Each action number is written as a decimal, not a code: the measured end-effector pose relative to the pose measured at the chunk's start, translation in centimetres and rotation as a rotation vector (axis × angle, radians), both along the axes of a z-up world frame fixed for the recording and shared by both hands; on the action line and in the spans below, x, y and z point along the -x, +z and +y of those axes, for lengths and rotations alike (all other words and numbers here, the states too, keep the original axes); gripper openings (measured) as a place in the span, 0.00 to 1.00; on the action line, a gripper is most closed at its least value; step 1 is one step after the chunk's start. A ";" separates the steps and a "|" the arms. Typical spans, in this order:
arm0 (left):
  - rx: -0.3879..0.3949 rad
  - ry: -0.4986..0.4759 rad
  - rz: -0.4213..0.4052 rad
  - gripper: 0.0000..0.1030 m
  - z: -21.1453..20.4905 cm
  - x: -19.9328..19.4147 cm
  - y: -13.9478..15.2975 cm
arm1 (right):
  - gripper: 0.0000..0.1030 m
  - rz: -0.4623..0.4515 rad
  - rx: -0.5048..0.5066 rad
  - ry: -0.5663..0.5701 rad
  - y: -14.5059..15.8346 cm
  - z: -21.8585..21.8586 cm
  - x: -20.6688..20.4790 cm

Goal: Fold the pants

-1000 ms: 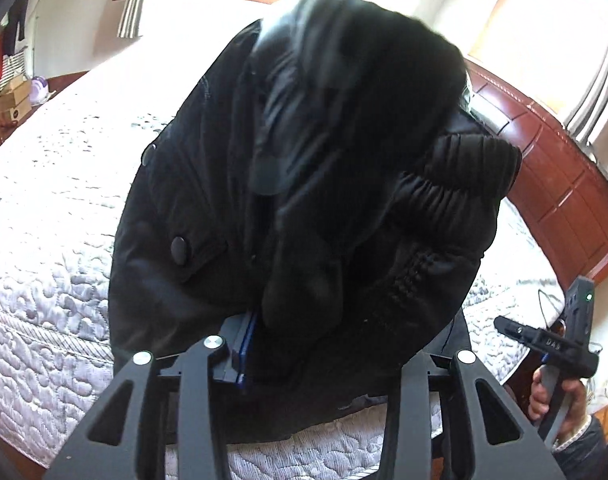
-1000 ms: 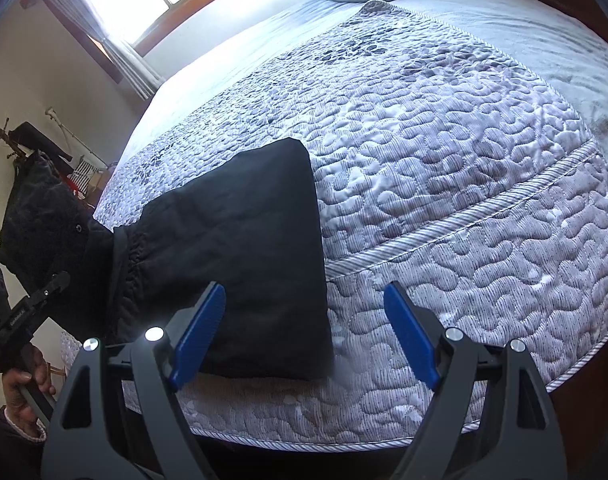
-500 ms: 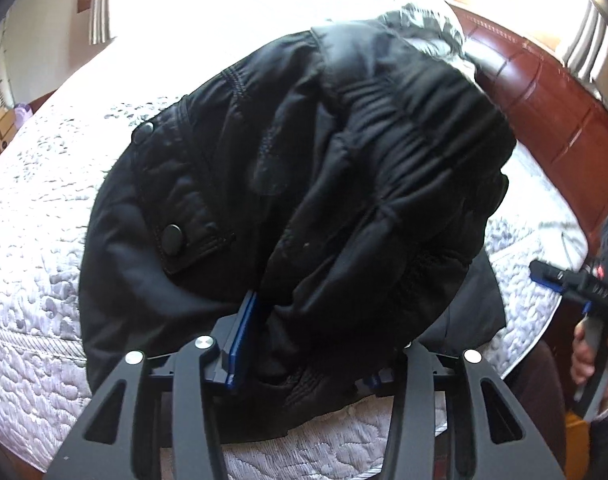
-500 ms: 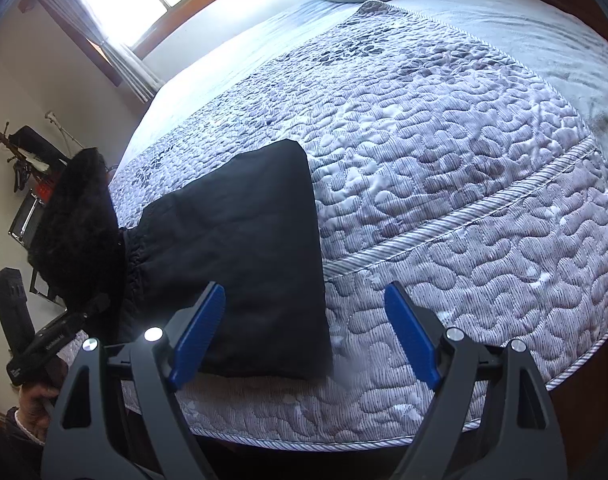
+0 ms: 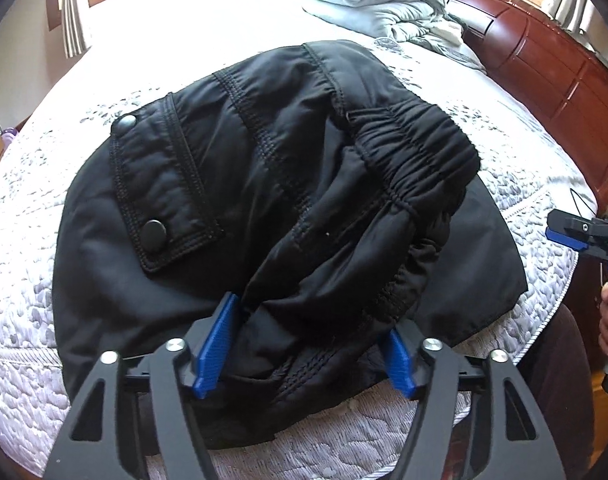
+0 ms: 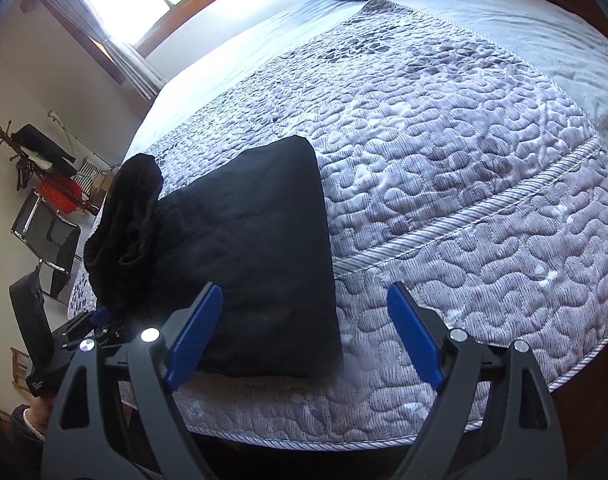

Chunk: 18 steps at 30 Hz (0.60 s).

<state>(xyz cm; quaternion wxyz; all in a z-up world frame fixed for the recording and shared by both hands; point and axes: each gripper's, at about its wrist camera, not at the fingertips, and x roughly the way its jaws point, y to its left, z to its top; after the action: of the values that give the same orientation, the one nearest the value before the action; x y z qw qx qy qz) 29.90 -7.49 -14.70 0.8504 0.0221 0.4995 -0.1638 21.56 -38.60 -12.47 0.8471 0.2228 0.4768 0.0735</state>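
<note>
Black padded pants (image 5: 263, 184) lie folded on the quilted bed (image 5: 31, 240), waistband (image 5: 416, 152) and a snap pocket flap (image 5: 159, 184) on top. My left gripper (image 5: 308, 344) has its blue pads wide apart around the bunched near edge of the pants, which fills the gap between them. In the right wrist view the pants (image 6: 255, 240) lie as a flat folded block with the top layer humped at the left (image 6: 123, 220). My right gripper (image 6: 304, 332) is open and empty, above the bed's near edge, just right of the pants.
A grey rumpled duvet (image 5: 388, 4) lies at the head of the bed by the wooden headboard (image 5: 544, 60). A chair and clothes rack (image 6: 47, 208) stand by the wall at left. The right half of the quilt (image 6: 464, 160) is bare.
My left gripper has carried the upper part of the pants down and over, from hanging raised to lying on the lower layer; its pads stand wider. The right gripper has not moved.
</note>
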 end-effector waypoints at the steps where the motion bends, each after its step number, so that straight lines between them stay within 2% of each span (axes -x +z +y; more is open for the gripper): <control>1: 0.011 0.000 0.009 0.76 0.1 -0.1 0.0 | 0.82 -0.002 -0.002 0.001 0.1 0.1 0.0; 5: 0.122 0.061 0.042 0.84 1.3 0.3 0.7 | 0.86 -0.024 -0.032 0.020 1.2 0.8 -0.1; 6: 0.147 0.081 0.044 0.93 1.7 0.4 0.7 | 0.87 -0.030 -0.054 0.029 1.5 1.1 -0.2; 7: 0.180 0.115 0.043 0.96 2.3 0.7 1.0 | 0.87 -0.036 -0.080 0.036 1.9 1.5 -0.4; 10: 0.265 0.228 0.075 0.96 4.8 1.1 1.4 | 0.89 -0.028 -0.169 0.067 2.5 2.6 -1.3; 14: 0.289 0.355 0.102 0.96 7.7 1.3 1.0 | 0.90 0.031 -0.365 0.112 1.8 4.8 -3.6; 18: 0.279 0.434 0.107 0.96 9.7 1.5 0.4 | 0.90 0.095 -0.426 0.123 0.7 7.2 -5.7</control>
<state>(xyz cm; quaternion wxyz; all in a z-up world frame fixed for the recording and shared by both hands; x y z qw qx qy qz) 28.41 2.20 -14.31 0.8328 -0.2117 0.5095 -0.0457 27.25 -31.45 -11.78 0.7513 0.3706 0.5027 0.2134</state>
